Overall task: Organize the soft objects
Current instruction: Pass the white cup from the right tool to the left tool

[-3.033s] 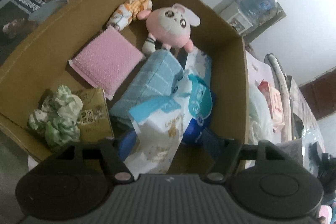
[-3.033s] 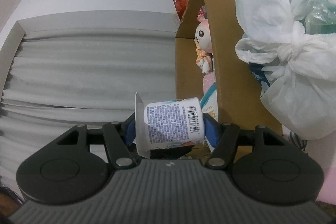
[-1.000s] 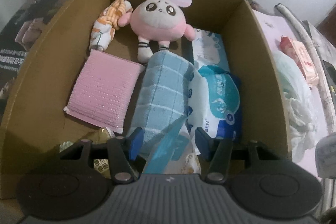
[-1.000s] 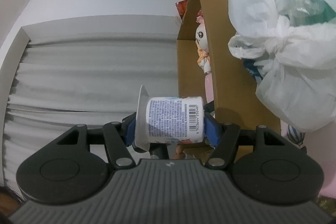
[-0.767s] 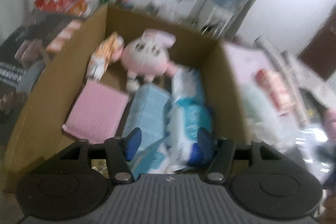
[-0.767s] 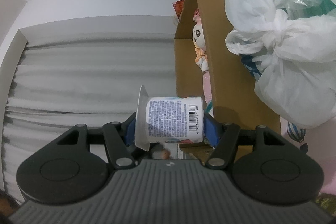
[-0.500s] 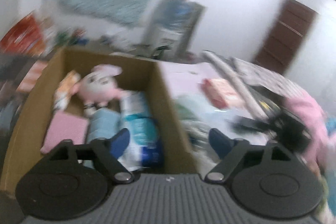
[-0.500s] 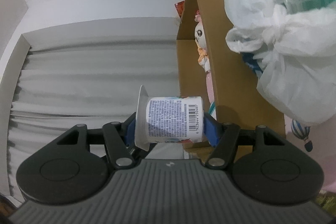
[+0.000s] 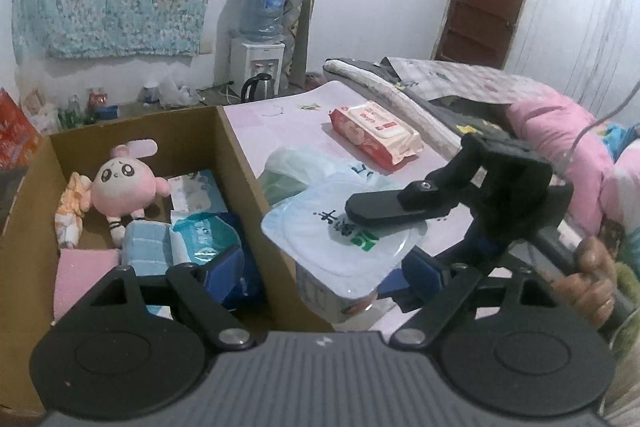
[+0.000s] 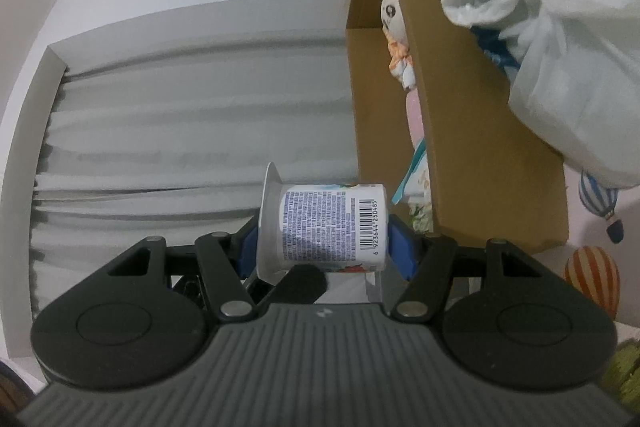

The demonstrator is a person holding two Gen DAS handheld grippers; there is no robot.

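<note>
Pink surface (image 9: 288, 115), box (image 9: 236, 147) at its left holding a plush bunny (image 9: 120, 183) and wipes. Left gripper (image 9: 320, 267) spread wide, nothing pinched. Right-wrist view now: right gripper (image 10: 324, 247) clamps a yogurt cup (image 10: 328, 227) sideways, beside the box, white bag (image 10: 560, 27) above.

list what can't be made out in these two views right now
- Left wrist view: the near end of the cardboard box is hidden behind the left tongs.
- Left wrist view: print on the yogurt cup lid is partly covered by a finger of the right tongs.
- Right wrist view: the pink plush shows only as a sliver past the box wall.
- Right wrist view: the white plastic bag is cut off by the edge, contents unreadable.
</note>
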